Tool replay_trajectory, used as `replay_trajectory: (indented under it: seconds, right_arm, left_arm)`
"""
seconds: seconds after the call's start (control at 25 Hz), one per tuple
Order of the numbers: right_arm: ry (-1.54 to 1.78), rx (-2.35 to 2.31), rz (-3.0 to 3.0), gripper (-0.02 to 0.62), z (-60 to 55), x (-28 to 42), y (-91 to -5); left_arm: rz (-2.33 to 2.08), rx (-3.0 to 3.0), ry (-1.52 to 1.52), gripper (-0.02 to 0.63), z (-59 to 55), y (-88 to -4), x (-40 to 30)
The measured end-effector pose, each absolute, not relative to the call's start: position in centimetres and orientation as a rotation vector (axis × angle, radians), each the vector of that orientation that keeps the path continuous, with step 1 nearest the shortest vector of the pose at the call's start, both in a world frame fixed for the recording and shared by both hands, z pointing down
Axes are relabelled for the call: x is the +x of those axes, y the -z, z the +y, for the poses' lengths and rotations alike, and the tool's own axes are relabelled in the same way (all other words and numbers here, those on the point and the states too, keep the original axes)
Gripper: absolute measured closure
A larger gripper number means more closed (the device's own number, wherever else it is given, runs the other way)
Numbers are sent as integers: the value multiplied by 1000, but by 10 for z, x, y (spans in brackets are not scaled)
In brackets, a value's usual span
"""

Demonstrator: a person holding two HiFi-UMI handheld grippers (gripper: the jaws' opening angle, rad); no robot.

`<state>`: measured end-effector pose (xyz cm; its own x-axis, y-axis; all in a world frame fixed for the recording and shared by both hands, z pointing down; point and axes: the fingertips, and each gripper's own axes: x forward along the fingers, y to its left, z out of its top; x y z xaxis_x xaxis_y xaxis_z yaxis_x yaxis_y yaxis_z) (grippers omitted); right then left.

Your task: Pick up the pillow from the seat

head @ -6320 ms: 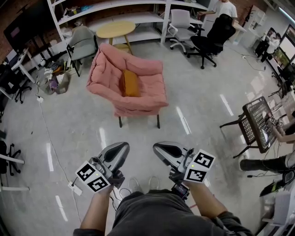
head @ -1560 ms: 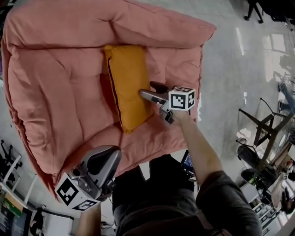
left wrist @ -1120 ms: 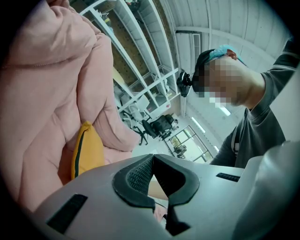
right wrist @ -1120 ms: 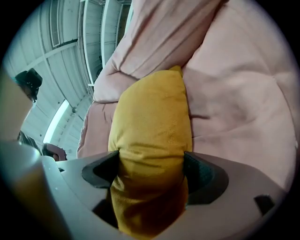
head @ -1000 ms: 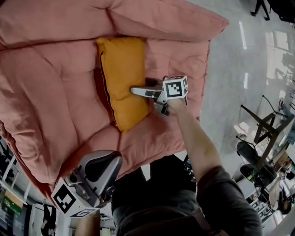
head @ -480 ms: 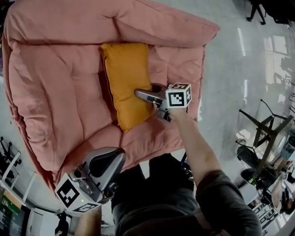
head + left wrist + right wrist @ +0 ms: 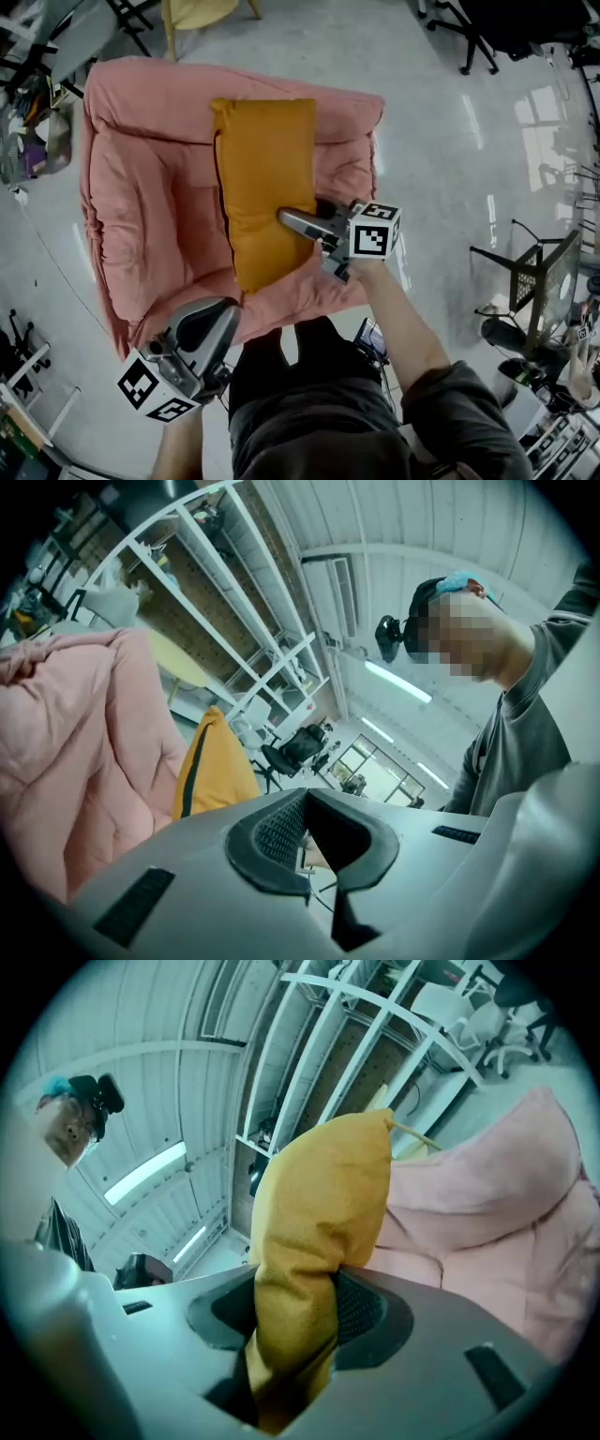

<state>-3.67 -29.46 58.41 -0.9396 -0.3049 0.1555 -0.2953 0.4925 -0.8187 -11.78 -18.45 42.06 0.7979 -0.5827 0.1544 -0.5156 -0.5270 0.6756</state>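
An orange pillow [image 7: 262, 178] with a dark seam hangs over the pink armchair [image 7: 141, 206], its right edge pinched in my right gripper [image 7: 286, 217]. In the right gripper view the pillow [image 7: 323, 1204] stands up between the two dark pads, which press into its fabric; the right gripper [image 7: 295, 1312] is shut on it. My left gripper [image 7: 220, 314] stays low by the chair's front edge, near the person's body, jaws together and holding nothing. In the left gripper view the pillow [image 7: 211, 771] shows beyond that gripper [image 7: 305, 803], beside the pink cushioning [image 7: 75, 733].
A round yellow wooden table [image 7: 202, 11] stands behind the armchair. Office chairs [image 7: 487, 28] are at the back right, a black metal stand [image 7: 539, 281] at the right, clutter [image 7: 37, 131] at the left. White shelving [image 7: 375, 1044] lines the back wall.
The right gripper's jaws have closed on the pillow's edge, and the pillow has come up off the seat. The head view has pulled back. The left gripper has stayed low.
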Motion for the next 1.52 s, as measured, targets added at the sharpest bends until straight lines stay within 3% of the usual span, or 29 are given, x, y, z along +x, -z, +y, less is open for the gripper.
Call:
replay_trajectory:
  seconds: [0.68, 1.52]
  right_arm:
    - [990, -502, 2611, 394, -253, 44, -249]
    - [870, -494, 2582, 394, -214, 75, -173]
  left_arm:
    - [-916, 2518, 193, 595, -160, -245, -79]
    - [-1039, 2559, 250, 595, -156, -189, -90]
